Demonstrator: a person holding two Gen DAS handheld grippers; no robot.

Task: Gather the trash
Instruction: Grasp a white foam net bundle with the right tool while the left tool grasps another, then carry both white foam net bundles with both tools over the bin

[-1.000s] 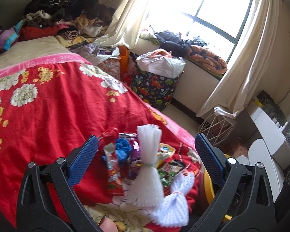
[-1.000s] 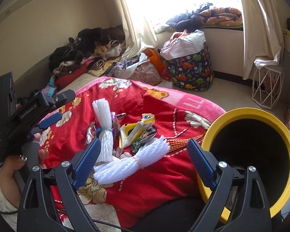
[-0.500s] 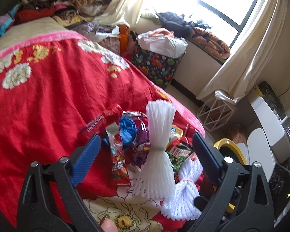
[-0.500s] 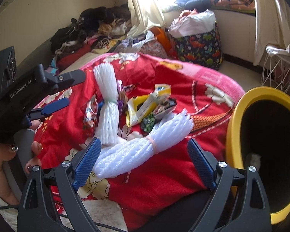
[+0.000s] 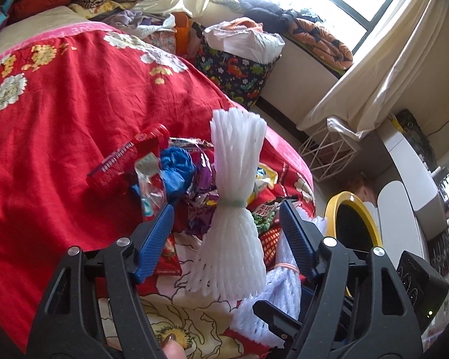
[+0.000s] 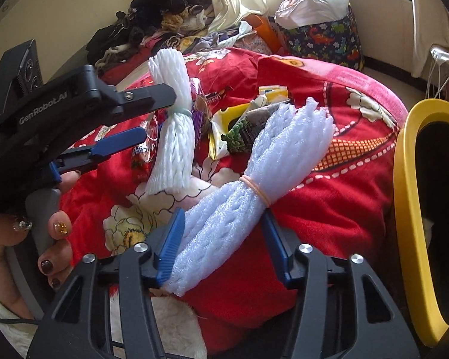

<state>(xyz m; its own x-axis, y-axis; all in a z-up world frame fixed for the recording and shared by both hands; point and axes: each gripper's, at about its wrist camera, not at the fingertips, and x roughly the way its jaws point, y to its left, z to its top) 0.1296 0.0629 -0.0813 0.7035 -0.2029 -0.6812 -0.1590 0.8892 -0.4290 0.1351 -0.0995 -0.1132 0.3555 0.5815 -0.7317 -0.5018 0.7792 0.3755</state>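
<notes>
Both grippers closing on foam-net bundles, red bedspread.

Your left gripper [image 5: 226,224] straddles the upright bundle [image 5: 235,209] just below its green band; jaws are closing, pads not yet touching. Your right gripper [image 6: 221,243] brackets the slanted bundle [image 6: 254,191] below its rubber band, jaws closing, left pad about on the foam. Squeeze near the bands, keep the tips off the bedspread [image 5: 60,113], then carry to the yellow bin [image 6: 410,209] at the bed's edge.

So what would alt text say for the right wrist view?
The right gripper is closing its jaws around a banded white foam-net bundle on a red floral bedspread, snack wrappers behind and a yellow-rimmed bin alongside.
</notes>
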